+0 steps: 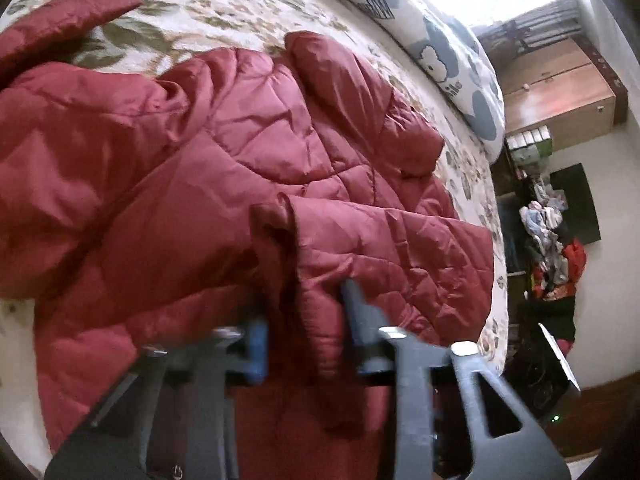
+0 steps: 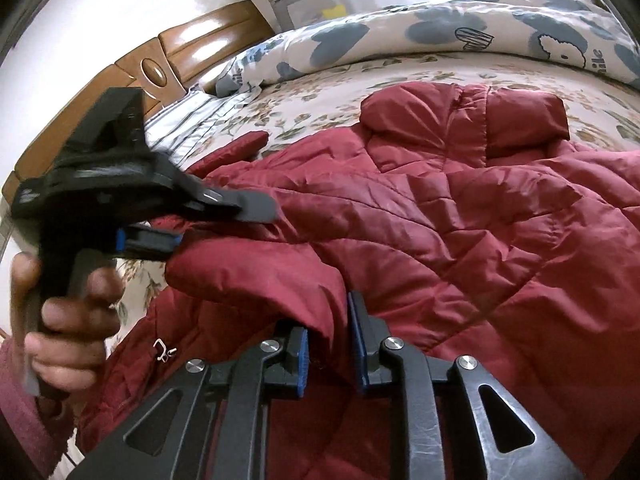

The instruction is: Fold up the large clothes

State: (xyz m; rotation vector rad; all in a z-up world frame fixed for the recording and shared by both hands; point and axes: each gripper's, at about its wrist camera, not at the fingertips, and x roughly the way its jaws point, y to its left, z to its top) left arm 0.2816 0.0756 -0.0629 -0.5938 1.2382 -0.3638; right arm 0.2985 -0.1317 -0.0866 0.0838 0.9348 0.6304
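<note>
On a bed (image 2: 400, 68) with a flowered sheet, the red quilted jacket (image 2: 460, 220) lies spread out, while the left gripper (image 1: 304, 320) and right gripper (image 2: 328, 336) each pinch a fold of its near edge, probably to lift it over.

Left gripper (image 1: 304, 332) motion-blurred; jacket (image 1: 224, 184) hem cut off below; clothes pile (image 1: 552, 248) indistinct.

One red quilted jacket (image 2: 460, 216) lies on one bed (image 2: 400, 76). Two hand-held grippers show: left hand-held gripper (image 2: 224, 224), right hand-held gripper (image 2: 328, 344). One blue-patterned duvet (image 2: 400, 36).
</note>
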